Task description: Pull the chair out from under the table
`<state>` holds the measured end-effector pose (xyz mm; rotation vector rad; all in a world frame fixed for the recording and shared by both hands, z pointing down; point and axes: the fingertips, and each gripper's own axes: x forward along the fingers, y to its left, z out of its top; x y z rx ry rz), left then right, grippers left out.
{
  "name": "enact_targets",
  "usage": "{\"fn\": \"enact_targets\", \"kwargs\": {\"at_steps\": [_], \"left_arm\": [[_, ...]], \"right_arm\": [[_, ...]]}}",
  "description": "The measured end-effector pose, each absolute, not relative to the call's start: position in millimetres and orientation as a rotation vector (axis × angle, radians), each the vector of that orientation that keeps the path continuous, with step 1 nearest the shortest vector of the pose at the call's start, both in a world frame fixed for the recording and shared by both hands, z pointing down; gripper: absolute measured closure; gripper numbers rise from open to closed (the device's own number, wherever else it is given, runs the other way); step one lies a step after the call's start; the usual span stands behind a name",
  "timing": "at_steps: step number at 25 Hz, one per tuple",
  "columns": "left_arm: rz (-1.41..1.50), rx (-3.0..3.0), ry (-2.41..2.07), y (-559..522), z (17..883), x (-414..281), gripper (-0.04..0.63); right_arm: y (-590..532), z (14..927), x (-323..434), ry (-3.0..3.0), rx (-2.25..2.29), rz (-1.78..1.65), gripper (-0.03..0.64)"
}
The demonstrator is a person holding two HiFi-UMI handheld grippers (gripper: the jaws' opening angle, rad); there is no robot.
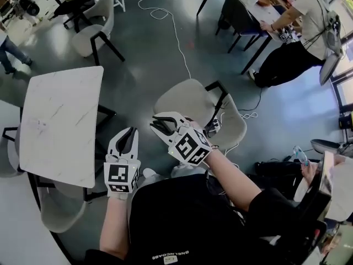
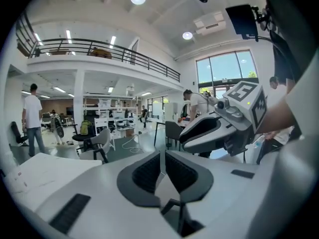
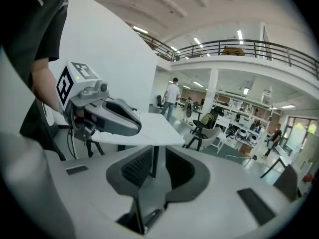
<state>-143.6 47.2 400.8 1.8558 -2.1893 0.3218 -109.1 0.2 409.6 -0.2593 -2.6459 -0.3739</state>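
Here we are holding both grippers raised over the grey floor (image 1: pixel 154 59), touching no furniture. The left gripper (image 1: pixel 130 131) is staying clenched on nothing, its ribbed pads all but meeting. The right gripper (image 1: pixel 158 123) is standing slightly released, with a narrow gap between its pads and nothing in it.

The white table (image 1: pixel 60 120) is occupying the left of the head view. A pale tucked chair (image 1: pixel 58 211) is sitting partly under the table's near edge, with only its curved shell showing. A like free chair (image 1: pixel 185 101) is standing clear of the table's right edge, just ahead of the grippers, and a third chair (image 1: pixel 237 128) is standing just beside it. We are judging that either the free chair is already pulled out or the tucked chair is the one awaiting the pull; we cannot tell which.

We are expecting such a chair to handle as a stiff moulded shell on a thin black frame, light enough to slide on the smooth floor. We are favouring the top rim of the backrest as the hold, since the curved, glossy shell is likely to slip elsewhere.

Each marker cube (image 1: pixel 121 176) is bearing only black-and-white squares. Small white print on the black shirt (image 1: pixel 182 220) is reading upside down, too small to trust.
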Motion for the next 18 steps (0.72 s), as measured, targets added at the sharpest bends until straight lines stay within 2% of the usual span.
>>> {"fn": "enact_targets", "kwargs": {"at_steps": [10, 18], "left_arm": [[0.089, 1.64, -2.526, 149.1, 327.8, -217.6, 0.589], [-0.049, 1.538, -2.686, 208.6, 288.7, -252.2, 0.591]], "right_arm": [[90.2, 319.4, -194.9, -2.957, -0.528, -0.156, 0.551], [137.5, 282.7, -221.4, -3.048, -0.667, -0.035, 0.59]]}}
